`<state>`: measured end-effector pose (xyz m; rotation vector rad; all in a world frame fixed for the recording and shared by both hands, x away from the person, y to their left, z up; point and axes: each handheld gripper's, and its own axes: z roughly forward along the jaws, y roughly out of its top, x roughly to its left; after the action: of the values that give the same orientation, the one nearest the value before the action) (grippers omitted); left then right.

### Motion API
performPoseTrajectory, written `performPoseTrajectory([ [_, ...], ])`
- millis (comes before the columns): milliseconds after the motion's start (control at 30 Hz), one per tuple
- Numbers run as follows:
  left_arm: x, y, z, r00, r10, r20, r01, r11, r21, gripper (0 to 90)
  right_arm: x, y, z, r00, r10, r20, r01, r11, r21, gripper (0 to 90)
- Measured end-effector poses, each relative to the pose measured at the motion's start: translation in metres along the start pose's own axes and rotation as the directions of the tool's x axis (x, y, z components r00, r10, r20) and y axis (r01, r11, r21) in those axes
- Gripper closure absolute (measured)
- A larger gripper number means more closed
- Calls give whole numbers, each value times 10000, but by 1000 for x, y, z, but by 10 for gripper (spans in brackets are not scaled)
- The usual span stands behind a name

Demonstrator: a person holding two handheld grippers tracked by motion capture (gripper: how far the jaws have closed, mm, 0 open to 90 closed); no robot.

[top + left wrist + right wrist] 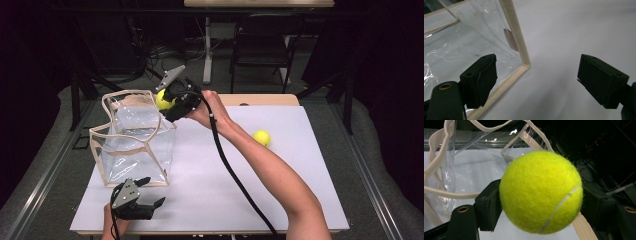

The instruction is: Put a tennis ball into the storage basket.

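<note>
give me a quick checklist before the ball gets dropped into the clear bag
1. Grip: right gripper shut on the tennis ball, a jaw on each side: ok.
2. Ball over the opening: it sits at the far right rim of the clear bag, not clearly above the opening: cannot tell.
3. Bag mouth open: the cream rim is spread wide though wavy: ok.
4. Bag upright on the table: ok.
5. Bag steadied: left gripper is open beside the bag's near corner, holding nothing: not ok.
6. Second ball lies well away from the bag: ok.
</note>
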<state>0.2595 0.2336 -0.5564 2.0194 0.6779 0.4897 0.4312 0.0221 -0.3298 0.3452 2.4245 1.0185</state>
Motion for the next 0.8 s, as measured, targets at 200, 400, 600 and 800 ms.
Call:
performPoseTrajectory([
  [200, 0, 0, 0, 10000, 1, -4, -1, 10000, 3, 160, 3, 5, 4, 10000, -30, -15, 30, 10000, -53, 261],
  [400, 0, 0, 0, 10000, -23, -9, 23, 10000, -11, 160, 4, 8, 6, 10000, -63, -17, 63, 9999, -111, 261],
  [600, 0, 0, 0, 10000, -30, -10, 30, 10000, -14, 160, 6, 10, 9, 10000, -36, -1, 36, 9999, -154, 262],
  [800, 0, 0, 0, 10000, -20, -8, 20, 10000, -9, 160, 8, 11, 13, 10000, -37, 9, 37, 9999, -143, 261],
])
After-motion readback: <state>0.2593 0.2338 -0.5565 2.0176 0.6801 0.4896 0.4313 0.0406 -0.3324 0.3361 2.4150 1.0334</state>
